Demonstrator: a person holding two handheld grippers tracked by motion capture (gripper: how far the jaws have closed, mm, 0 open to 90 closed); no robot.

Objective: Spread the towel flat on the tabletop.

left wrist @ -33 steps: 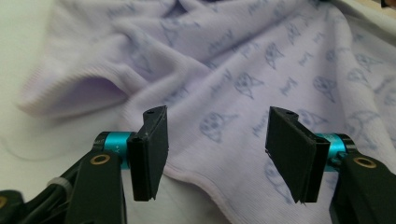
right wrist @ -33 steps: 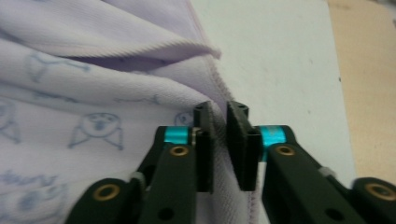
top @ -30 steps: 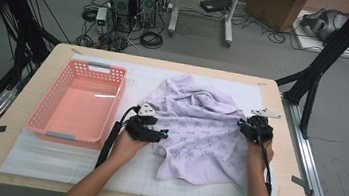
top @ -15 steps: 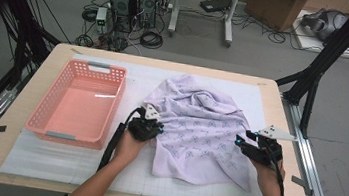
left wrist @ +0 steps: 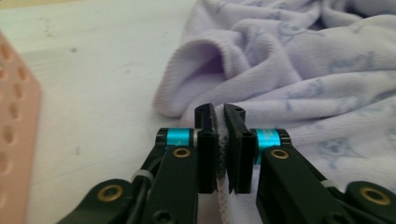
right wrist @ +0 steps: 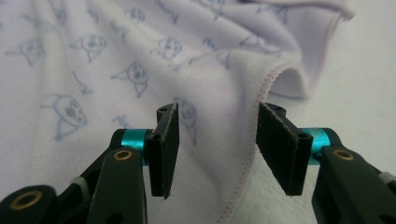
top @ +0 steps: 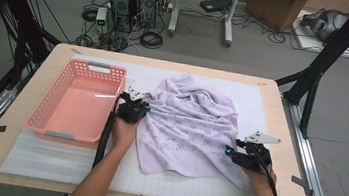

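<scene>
Lilac printed cloth (top: 191, 128) lay at centre of counter (top: 281, 116). Left claw (left wrist: 223, 135) had just clamped on cloth's left hem. Right claw (right wrist: 217, 147), moved to lower right, had just been opening, hem between pads, ungripped; regrasp needed before spreading.

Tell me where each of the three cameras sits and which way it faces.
High view: above the table's near side, facing forward and down; forearms, left gripper, right gripper.
Left gripper view: on that gripper, looking along jaws shut on the lilac cloth's edge.
Right gripper view: on its gripper, jaws apart around a hem.
All share the cloth.
</scene>
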